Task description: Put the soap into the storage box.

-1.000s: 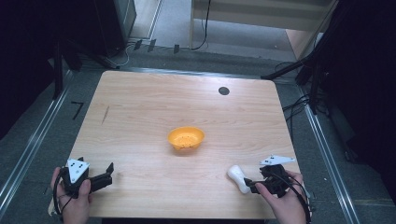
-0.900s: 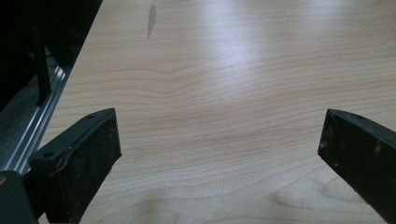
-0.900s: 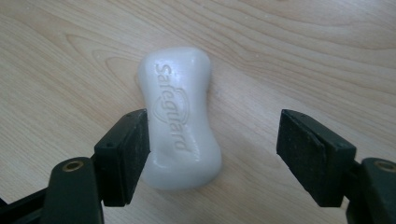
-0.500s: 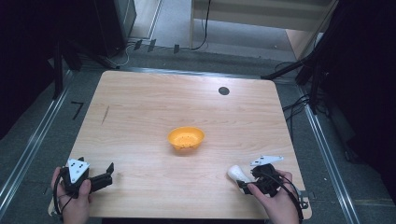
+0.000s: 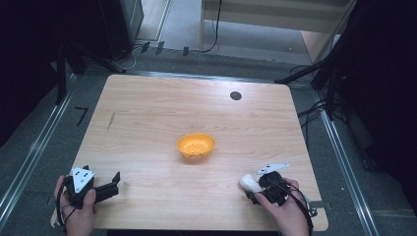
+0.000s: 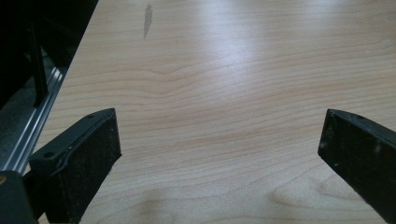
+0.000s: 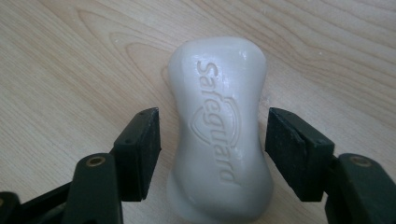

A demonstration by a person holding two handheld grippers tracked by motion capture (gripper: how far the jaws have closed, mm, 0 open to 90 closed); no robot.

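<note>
Black tongs (image 7: 212, 154) with 2 brass screws, seemingly matte, trailing cable.

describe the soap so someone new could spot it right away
On the wooden table, look past the orange bowl to the near right corner. There, between the right gripper jaws, lies a white soap bar, waisted, stamped "Safeguard".

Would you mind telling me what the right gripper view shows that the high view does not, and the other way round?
Right gripper view: the Safeguard lettering pressed into the soap, and a small gap between each pad and the soap; the jaws have just been closing around it.
High view: the orange bowl mid-table, the left gripper with jaws apart, and a black disc near the far edge.
Both: the soap, the right gripper and the wooden table.
</note>
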